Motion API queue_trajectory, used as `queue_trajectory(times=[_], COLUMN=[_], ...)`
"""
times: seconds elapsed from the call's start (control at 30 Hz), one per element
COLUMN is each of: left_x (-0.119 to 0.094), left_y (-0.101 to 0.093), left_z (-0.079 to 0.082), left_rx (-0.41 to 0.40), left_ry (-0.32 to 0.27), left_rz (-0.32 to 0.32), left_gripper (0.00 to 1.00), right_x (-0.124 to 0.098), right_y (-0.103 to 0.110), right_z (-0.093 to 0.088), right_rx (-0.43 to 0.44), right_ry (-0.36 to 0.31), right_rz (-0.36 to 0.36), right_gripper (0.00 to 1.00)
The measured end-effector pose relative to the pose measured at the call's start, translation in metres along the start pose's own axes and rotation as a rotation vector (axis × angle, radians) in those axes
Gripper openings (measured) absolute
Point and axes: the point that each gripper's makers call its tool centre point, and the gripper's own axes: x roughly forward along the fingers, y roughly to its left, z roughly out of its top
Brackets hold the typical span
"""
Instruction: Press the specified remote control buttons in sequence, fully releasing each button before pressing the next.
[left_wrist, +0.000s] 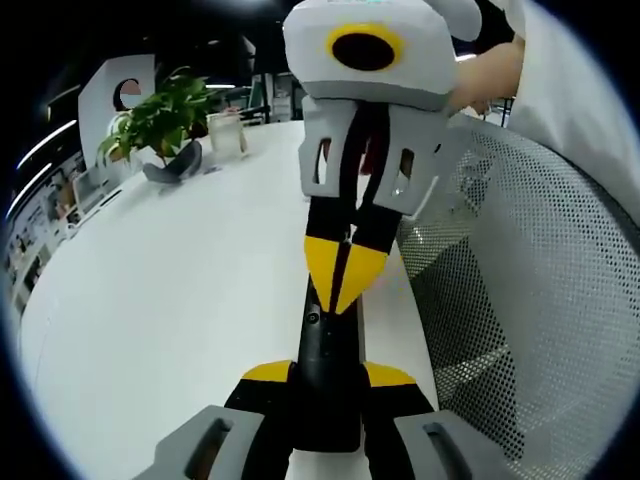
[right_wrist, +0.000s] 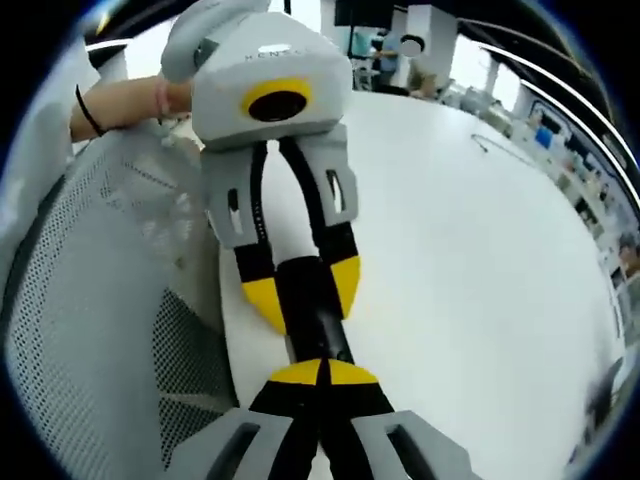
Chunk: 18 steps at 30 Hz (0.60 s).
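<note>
A slim black remote control (left_wrist: 326, 345) lies lengthwise between the two grippers, above the edge of the white table (left_wrist: 180, 300). My left gripper (left_wrist: 328, 376) is shut on its near end, one yellow tip on each side. My right gripper (left_wrist: 344, 272) comes from the opposite side with its yellow tips shut together, their point resting on the remote's upper face. In the right gripper view the shut right gripper (right_wrist: 324, 372) touches the remote (right_wrist: 318, 328), and the left gripper (right_wrist: 303, 290) clamps it further along. The buttons are too dark to make out.
A white mesh chair back (left_wrist: 520, 300) stands close beside the table edge, seen also as the mesh chair (right_wrist: 90, 300). A potted plant (left_wrist: 160, 115) and a clear cup (left_wrist: 227, 132) stand at the table's far end. A person's hand (right_wrist: 130, 100) holds the left gripper.
</note>
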Motion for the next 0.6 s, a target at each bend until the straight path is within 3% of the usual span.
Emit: queue_trajectory(times=[0.27, 0.6], left_x=[0.0003, 0.0003], left_y=[0.0001, 0.0012], left_z=[0.0001, 0.0], left_rx=[0.0, -0.002], left_ry=[-0.002, -0.002], left_rz=[0.0, 0.002], left_gripper=[0.24, 0.24], right_x=[0.0015, 0.0046], right_y=[0.001, 0.0003], right_z=[-0.0011, 0.0], right_rx=[-0.015, -0.138], right_ry=[0.017, 0.093], right_rz=[0.01, -0.037], right_gripper=[0.0, 0.0])
